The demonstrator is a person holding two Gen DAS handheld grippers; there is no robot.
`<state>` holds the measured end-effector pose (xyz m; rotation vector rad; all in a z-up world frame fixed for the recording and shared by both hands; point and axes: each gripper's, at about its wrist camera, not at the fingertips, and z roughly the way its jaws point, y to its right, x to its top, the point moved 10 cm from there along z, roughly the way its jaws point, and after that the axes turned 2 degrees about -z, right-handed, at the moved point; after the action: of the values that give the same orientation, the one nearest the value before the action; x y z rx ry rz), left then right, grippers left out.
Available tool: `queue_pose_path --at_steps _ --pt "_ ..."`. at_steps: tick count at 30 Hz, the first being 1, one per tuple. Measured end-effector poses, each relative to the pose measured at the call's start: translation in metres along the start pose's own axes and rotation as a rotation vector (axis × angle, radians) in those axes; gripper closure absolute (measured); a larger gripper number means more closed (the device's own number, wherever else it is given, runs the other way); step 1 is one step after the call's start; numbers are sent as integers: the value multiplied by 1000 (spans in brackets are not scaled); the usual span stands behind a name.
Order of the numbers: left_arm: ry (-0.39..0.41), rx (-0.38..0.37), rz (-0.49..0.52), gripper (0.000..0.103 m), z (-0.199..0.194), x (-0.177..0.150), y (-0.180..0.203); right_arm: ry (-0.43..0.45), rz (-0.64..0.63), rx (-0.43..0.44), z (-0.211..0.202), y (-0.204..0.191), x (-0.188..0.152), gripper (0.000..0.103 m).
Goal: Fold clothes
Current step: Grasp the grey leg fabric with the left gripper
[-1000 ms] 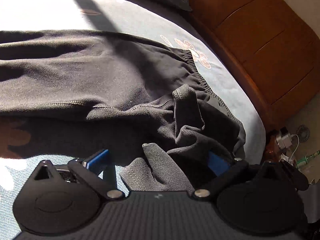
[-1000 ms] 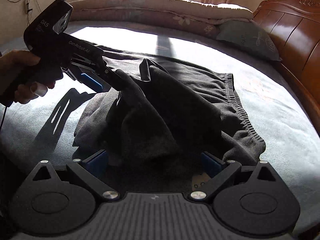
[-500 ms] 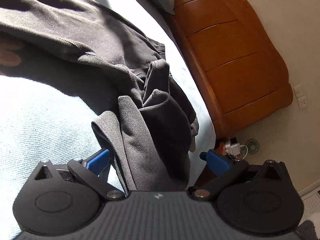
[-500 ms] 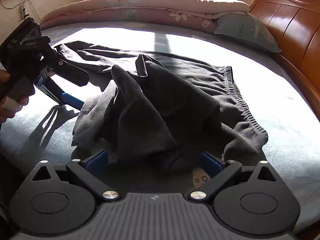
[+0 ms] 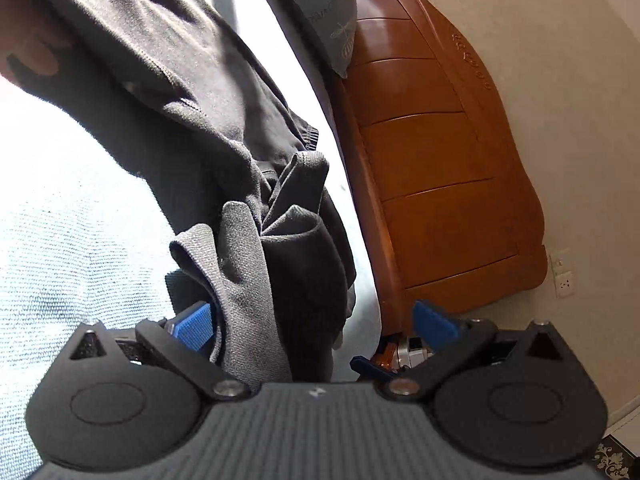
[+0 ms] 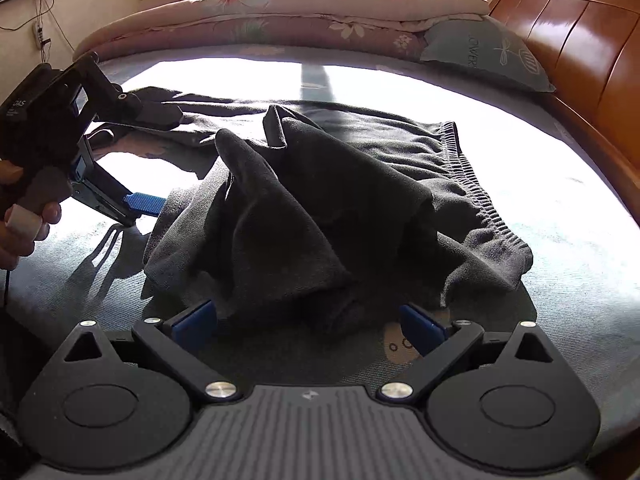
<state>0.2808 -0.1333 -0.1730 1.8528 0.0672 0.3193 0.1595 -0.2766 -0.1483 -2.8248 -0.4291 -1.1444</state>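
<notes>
The dark trousers [image 6: 360,200] lie bunched on the bed [image 6: 560,248], a fold heaped between the spread fingers of both the right gripper [image 6: 308,322] and left gripper [image 5: 316,320], neither gripping; seemingly mid-fold, next they need pinching and flattening.

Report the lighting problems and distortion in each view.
Left wrist view: sunlit bedspread blown out to white, dark garment keeps little detail, headboard bowed by the fisheye. Right wrist view: window glare washes out the bedspread centre, left gripper casts a hard shadow, bed edges curve.
</notes>
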Motion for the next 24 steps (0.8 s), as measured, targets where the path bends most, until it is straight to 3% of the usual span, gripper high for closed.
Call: queue_pose_path --at_steps 3,6,8,10,12,24 --pt "8 62 0 4 8 4 -1 -4 11 -1 2 0 -2 3" --pt "18 145 41 25 4 1 -12 6 18 1 -1 -1 -2 3" --pt "31 214 20 70 -7 0 -30 7 27 3 -2 1 -3 3" --pt "34 203 -84 91 -14 0 -49 4 30 3 -2 1 -4 3" --pt "31 158 -92 91 -17 0 -52 1 27 -1 -1 1 -4 3" --pt "20 222 -27 92 -6 2 -43 -7 7 -1 1 -6 -4 3"
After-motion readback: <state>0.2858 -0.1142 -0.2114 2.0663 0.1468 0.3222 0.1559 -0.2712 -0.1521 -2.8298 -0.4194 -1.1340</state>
